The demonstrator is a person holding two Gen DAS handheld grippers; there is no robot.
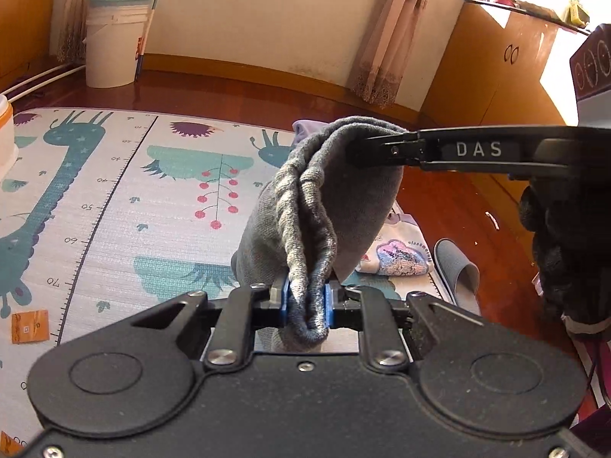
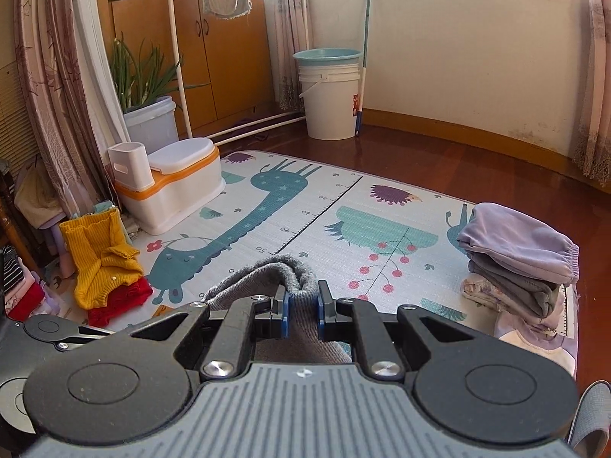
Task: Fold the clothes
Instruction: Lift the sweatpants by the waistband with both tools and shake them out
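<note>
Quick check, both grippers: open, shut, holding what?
Left gripper: shut on the grey garment.
Right gripper: shut on the same grey garment.

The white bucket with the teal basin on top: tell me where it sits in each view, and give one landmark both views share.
Left wrist view: white bucket at the upper left, against the wall.
Right wrist view: white bucket at the upper centre, beside the blue-handled pole.
Shared landmark: the giraffe play mat.
</note>
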